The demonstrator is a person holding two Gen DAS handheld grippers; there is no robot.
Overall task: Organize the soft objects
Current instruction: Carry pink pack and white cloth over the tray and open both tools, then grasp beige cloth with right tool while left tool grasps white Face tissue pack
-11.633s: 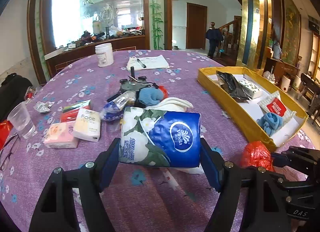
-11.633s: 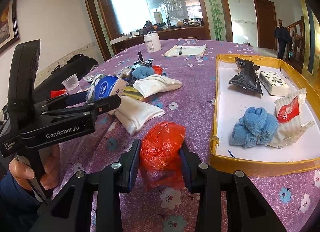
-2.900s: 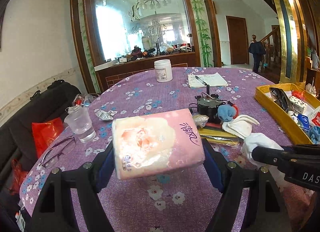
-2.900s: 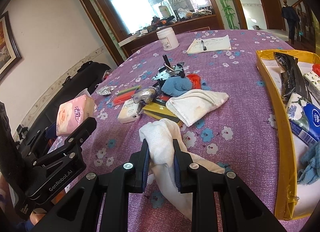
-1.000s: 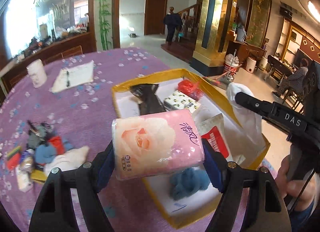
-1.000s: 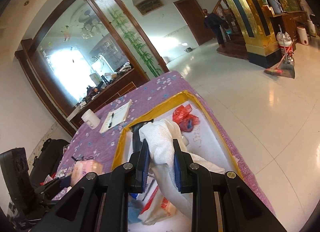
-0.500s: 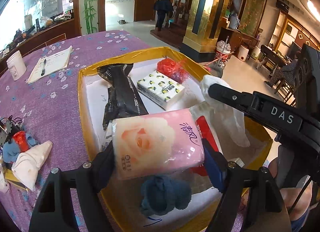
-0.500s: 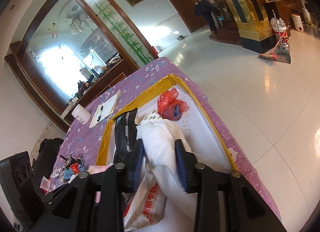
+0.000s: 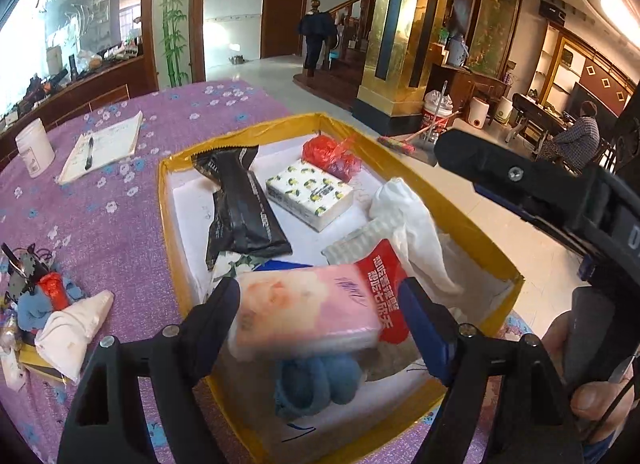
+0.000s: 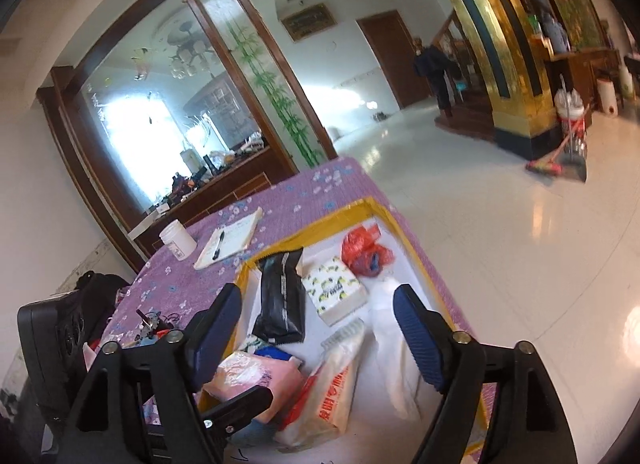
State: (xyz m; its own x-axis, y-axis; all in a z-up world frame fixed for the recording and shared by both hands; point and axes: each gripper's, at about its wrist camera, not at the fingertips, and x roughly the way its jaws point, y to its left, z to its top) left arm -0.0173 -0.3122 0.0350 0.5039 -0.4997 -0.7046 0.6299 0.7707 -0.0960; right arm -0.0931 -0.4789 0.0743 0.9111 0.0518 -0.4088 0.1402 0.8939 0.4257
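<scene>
My left gripper (image 9: 320, 316) hangs over the near end of the yellow tray (image 9: 476, 224). Its jaws stand wide apart and the blurred pink tissue pack (image 9: 304, 312) lies between them, touching neither pad, above the blue cloth (image 9: 316, 380). My right gripper (image 10: 318, 330) is open and empty above the tray (image 10: 416, 256). The white cloth (image 10: 394, 360) lies in the tray below it, and also shows in the left wrist view (image 9: 412, 224). The pink pack (image 10: 256, 380) shows lower left in the right wrist view.
The tray also holds a black pouch (image 9: 240, 208), a lemon-print tissue pack (image 9: 310, 192), a red bag (image 9: 328, 154) and a red-and-white packet (image 9: 380, 276). On the purple tablecloth lie a white cloth (image 9: 70, 332), a clutter pile (image 9: 32, 288), a notepad (image 9: 102, 146) and a white jar (image 9: 34, 146).
Both grippers have opened. The left one let go of the pink tissue pack over the tray. The right one let go of the white cloth, which now lies in the tray.
</scene>
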